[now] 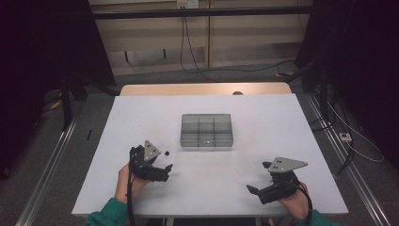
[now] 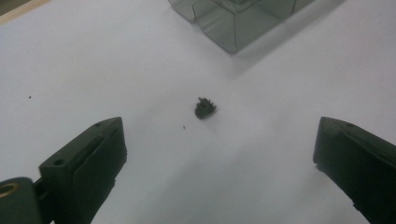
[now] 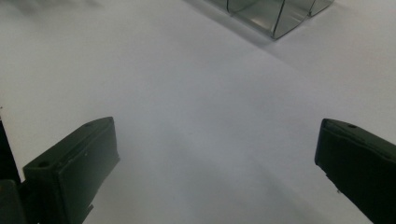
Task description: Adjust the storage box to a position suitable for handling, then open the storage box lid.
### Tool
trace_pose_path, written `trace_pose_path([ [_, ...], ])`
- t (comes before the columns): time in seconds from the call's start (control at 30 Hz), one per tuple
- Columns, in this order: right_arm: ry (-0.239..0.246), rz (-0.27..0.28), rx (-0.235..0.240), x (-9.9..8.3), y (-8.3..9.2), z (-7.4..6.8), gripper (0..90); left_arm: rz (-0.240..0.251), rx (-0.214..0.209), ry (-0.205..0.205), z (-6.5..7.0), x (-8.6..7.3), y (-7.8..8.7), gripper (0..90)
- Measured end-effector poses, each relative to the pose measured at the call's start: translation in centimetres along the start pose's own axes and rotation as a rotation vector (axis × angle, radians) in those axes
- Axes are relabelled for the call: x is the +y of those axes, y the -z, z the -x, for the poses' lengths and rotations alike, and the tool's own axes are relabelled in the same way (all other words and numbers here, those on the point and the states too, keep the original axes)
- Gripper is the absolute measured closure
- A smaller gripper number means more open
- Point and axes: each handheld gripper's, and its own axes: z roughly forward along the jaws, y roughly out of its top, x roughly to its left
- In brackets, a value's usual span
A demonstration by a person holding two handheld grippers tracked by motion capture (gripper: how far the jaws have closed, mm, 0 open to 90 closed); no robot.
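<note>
In the high view two hands come in from the bottom edge, each with one gripper. The left gripper (image 1: 163, 160) sits in the lower left part of the white table (image 1: 141, 122), held by the left hand (image 1: 126, 182), whose forearm in a green sleeve (image 1: 109, 214) rises from the bottom edge. The gripper body tilts up and to the right, its grey three-cornered plate on top. Its jaws stand wide apart with nothing between them. In the left gripper view the two black jaws stand at the lower left and lower right corners of the frame, with bare table between.

One small black toothed part (image 2: 205, 108), perhaps a tiny gear, lies on the table just ahead of those jaws, near the middle of that view and touching neither. In the high view it is the dark speck (image 1: 166, 152) just above the left gripper.

The right gripper (image 1: 259, 177) lies in the lower right of the high view, held by the right hand (image 1: 294, 202) and pointing left. Its jaws are also spread wide and hold nothing; the right gripper view shows plain table between them.

One clear plastic organiser box (image 1: 207, 130) with six compartments, in two rows of three, stands at the centre of the table, well apart from both grippers. A corner of it shows at the top of each gripper view.
</note>
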Motion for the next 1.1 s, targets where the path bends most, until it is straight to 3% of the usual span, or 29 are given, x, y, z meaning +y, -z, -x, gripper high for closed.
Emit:
trace_pose_path([
  [0.3,-0.010,-0.003,-0.001,1.0,-1.1,1.0,0.0,0.016,0.011,-0.004,0.7,-1.5,1.5,1.5],
  [0.4,-0.012,-0.008,0.003,1.5,-1.6,1.4,0.0,0.003,0.019,-0.032,0.7,-1.9,1.7,1.4],
  [0.5,-0.016,-0.007,0.004,2.0,-2.0,1.7,0.0,-0.003,0.009,-0.025,0.7,-2.3,1.9,1.4],
  [0.67,-0.020,-0.014,0.008,2.6,-2.8,2.1,0.0,0.014,0.030,-0.022,1.1,-2.9,2.3,1.4],
  [0.8,-0.020,-0.020,0.010,3.1,-3.3,2.4,0.0,-0.001,0.020,-0.036,1.2,-3.1,2.6,1.4],
  [1.1,-0.026,-0.024,0.022,4.3,-4.5,3.1,1.8,0.016,0.003,-0.013,1.1,-3.2,2.5,1.4],
])
